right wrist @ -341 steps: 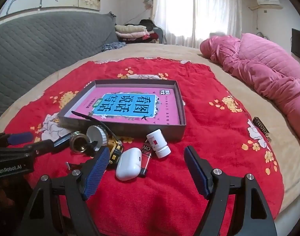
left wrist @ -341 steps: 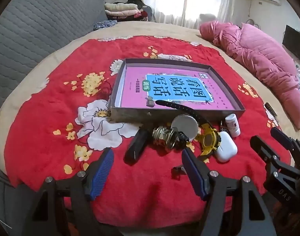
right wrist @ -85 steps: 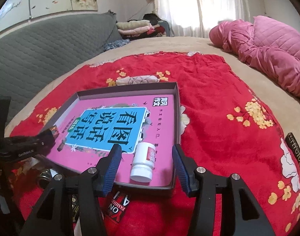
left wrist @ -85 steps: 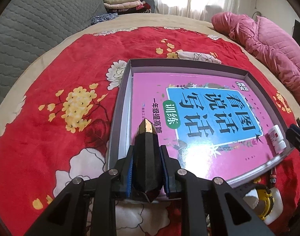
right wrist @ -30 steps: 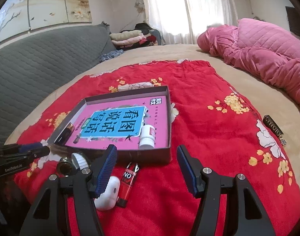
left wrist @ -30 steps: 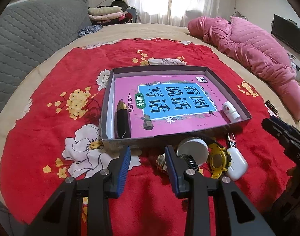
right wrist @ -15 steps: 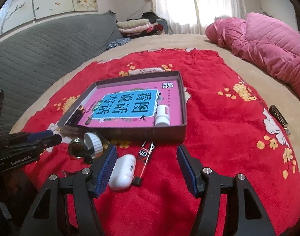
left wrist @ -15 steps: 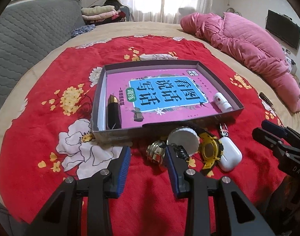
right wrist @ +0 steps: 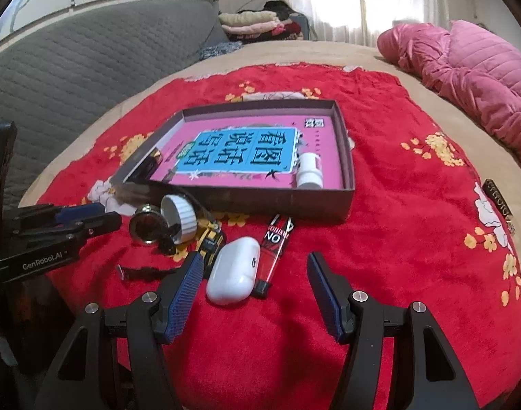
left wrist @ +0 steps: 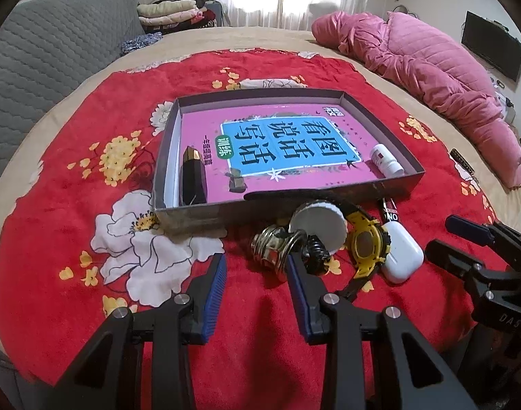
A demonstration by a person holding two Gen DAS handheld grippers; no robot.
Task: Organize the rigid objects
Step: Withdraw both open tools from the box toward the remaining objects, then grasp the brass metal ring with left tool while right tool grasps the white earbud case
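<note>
Rigid objects were partly sorted when I looked across the bed: the shallow grey box (left wrist: 387, 191) lay on the red flowered blanket (left wrist: 72, 225) with a pink book lining its floor, and two things were already inside it. A dark faceted bottle with a gold tip (left wrist: 191, 181) lay along the box's left wall, and a small white pill bottle (left wrist: 385, 161) lay near its right front corner.

Left outside, bunched just in front of the box's near wall, were a brassy round piece (left wrist: 272, 247), a white ribbed cap (left wrist: 318, 226), a yellow watch (left wrist: 366, 247), a white earbud case (right wrist: 234, 270) and a red lighter (right wrist: 274, 251), the case and lighter lying side by side.

The left gripper (left wrist: 255, 288) hovered over the blanket, its fingers partly apart and empty, the brassy piece just beyond its right finger. The right gripper (right wrist: 255, 294) hung with fingers wide and empty, the earbud case just ahead between them. By my reckoning well under half the job was done.
</note>
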